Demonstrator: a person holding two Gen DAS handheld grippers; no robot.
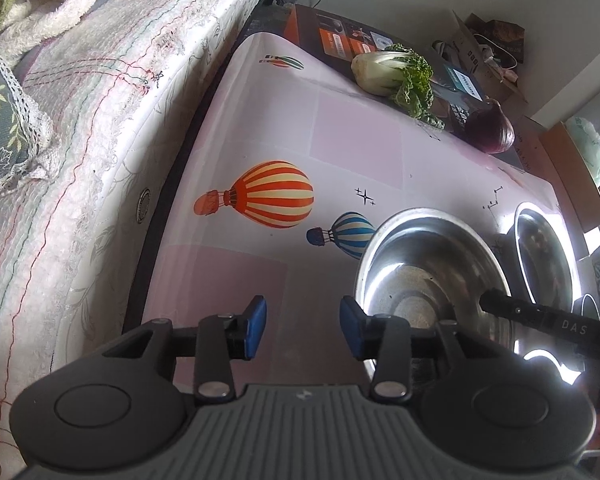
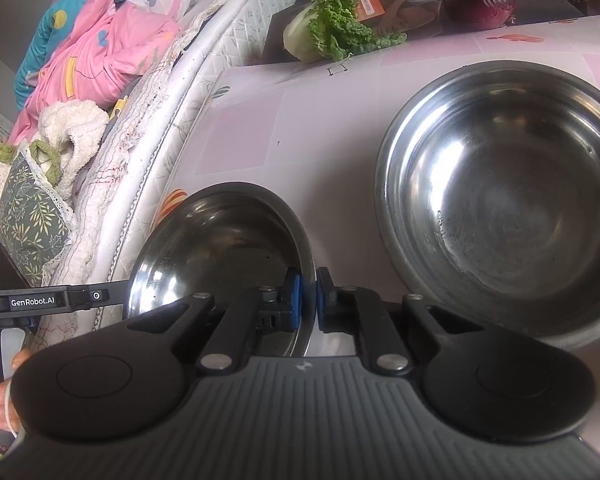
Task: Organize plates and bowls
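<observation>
Two steel bowls are on the pink balloon-print tablecloth [image 1: 260,128]. In the right wrist view my right gripper [image 2: 307,300] is shut on the rim of the smaller steel bowl [image 2: 220,248], which is tilted. The larger steel bowl [image 2: 508,196] stands to its right on the table. In the left wrist view my left gripper [image 1: 303,326] is open and empty over the cloth, just left of the smaller bowl [image 1: 424,268]. The larger bowl [image 1: 544,248] is further right. The right gripper's arm [image 1: 540,314] reaches over the smaller bowl.
A Chinese cabbage [image 1: 396,74] and a red onion [image 1: 490,130] lie on dark boxes [image 1: 332,36] at the table's far side. A bed with quilts [image 1: 80,100] runs along the left edge. Cardboard boxes [image 1: 484,48] stand at the back right.
</observation>
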